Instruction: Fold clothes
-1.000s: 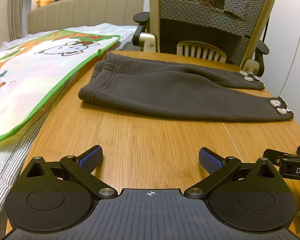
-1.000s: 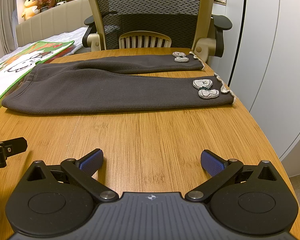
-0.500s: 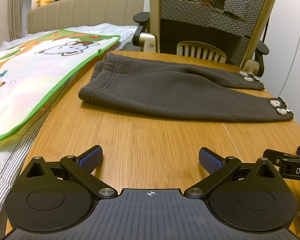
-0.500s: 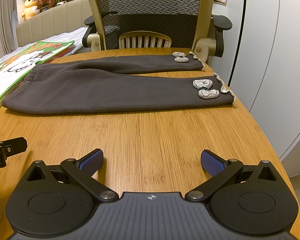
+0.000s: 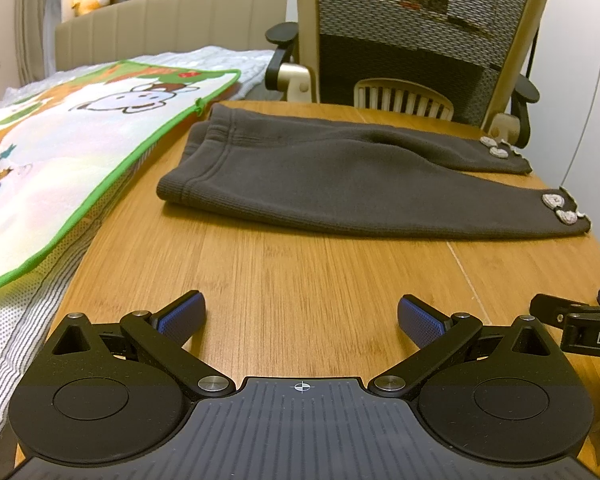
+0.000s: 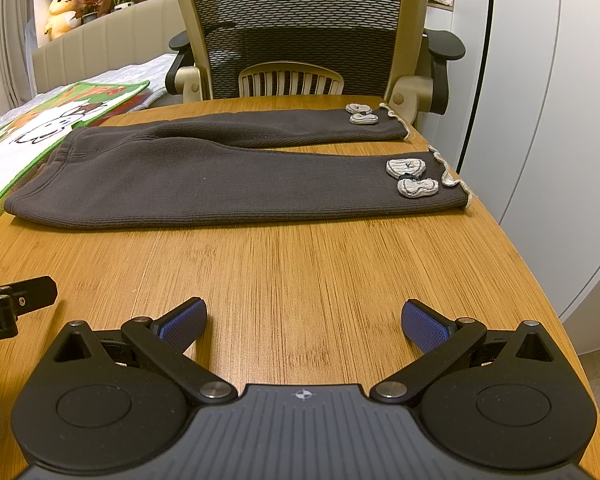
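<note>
A pair of dark grey trousers [image 5: 340, 176] lay flat across the far half of the wooden worktop [image 5: 300, 280], waistband toward the left and both legs stretched to the right, the nearer leg reaching almost to the worktop's right edge. Pale fabric appliqués [image 6: 410, 178] sat near each cuff, and the cuffs carried a light trim. The left hand-held gripper [image 5: 300, 316] hovered low over bare wood near the front edge, its blue-padded fingers [image 5: 184, 314] spread wide with nothing between them. The right hand-held gripper [image 6: 304, 318] was likewise released, empty, just beside the left one and well apart from the trousers. A cartoon-printed mat with a green border [image 5: 80, 152] lay on the bed to the left, overlapping the worktop's edge. A mesh-backed office chair [image 6: 300, 20] stood behind the worktop.
</note>
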Action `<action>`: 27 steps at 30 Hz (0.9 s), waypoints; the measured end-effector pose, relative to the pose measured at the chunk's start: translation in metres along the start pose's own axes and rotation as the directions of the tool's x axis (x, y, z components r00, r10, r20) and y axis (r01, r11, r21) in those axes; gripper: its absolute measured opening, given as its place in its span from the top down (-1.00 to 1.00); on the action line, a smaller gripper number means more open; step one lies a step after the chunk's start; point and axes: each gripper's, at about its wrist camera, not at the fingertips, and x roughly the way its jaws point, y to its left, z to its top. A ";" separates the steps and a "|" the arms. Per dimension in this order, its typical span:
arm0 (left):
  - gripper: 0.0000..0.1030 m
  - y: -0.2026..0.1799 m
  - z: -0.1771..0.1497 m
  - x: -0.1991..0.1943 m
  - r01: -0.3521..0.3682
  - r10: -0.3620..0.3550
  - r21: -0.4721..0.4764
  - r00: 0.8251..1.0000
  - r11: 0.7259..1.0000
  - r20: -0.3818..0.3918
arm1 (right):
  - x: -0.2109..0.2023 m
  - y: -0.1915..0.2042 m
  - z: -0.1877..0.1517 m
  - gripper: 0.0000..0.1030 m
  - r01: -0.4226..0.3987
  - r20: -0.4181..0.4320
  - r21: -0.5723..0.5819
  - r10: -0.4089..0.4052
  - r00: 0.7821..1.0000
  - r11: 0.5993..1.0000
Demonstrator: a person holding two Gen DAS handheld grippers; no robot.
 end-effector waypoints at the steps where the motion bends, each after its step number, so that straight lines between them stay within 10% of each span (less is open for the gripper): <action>1: -1.00 -0.001 0.000 0.000 -0.003 0.003 0.004 1.000 1.000 -0.002 | 0.000 0.000 0.000 -1.00 0.000 0.000 0.000 0.000 1.000 1.000; 27: -1.00 -0.009 0.001 0.003 -0.054 0.055 0.042 0.998 0.998 -0.021 | -0.001 0.004 0.000 -1.00 -0.062 -0.007 -0.051 0.062 0.998 0.997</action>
